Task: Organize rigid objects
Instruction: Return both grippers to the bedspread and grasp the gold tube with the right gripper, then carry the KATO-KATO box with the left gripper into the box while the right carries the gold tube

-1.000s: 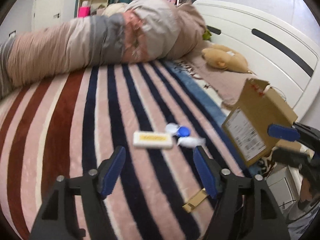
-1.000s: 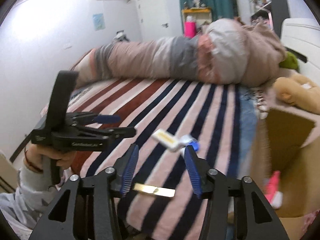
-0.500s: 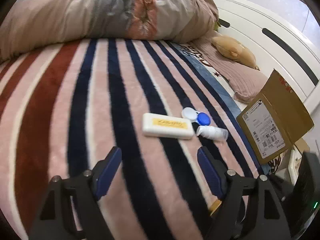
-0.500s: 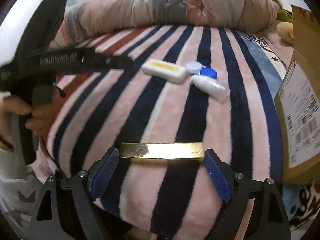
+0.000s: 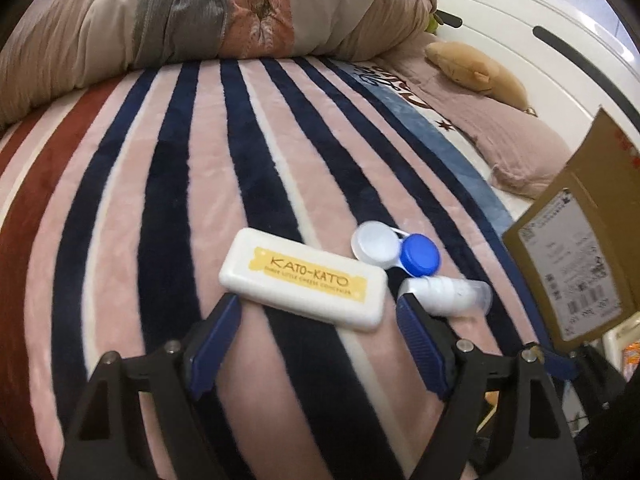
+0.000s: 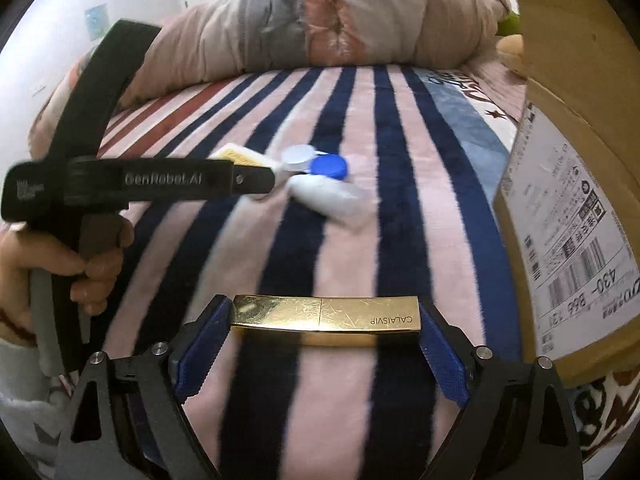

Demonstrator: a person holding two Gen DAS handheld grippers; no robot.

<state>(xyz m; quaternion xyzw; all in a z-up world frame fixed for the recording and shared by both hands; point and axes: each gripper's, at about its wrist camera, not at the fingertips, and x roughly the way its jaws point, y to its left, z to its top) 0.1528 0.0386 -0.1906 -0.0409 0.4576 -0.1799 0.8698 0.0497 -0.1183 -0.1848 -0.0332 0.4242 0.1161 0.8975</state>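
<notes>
A white KATO-KATO case (image 5: 304, 282) lies on the striped blanket, just ahead of my open left gripper (image 5: 318, 330). Beside it lie a white and blue contact lens case (image 5: 396, 249) and a small white bottle (image 5: 448, 294) near the right fingertip. In the right wrist view a gold bar-shaped case (image 6: 326, 319) lies crosswise between the blue pads of my open right gripper (image 6: 325, 336); contact with the pads is unclear. The left gripper's body (image 6: 132, 184) shows there over the white case (image 6: 244, 157), with the lens case (image 6: 320, 164) and bottle (image 6: 326, 198) beyond.
An open cardboard box (image 6: 572, 200) with a shipping label stands at the bed's right edge, also in the left wrist view (image 5: 580, 264). A rolled duvet (image 5: 200, 16) lies along the far side. A plush toy (image 5: 476, 72) rests by the white headboard.
Both grippers have come down and forward. The white case is now at the left gripper's fingertips, and the gold case sits between the right gripper's pads.
</notes>
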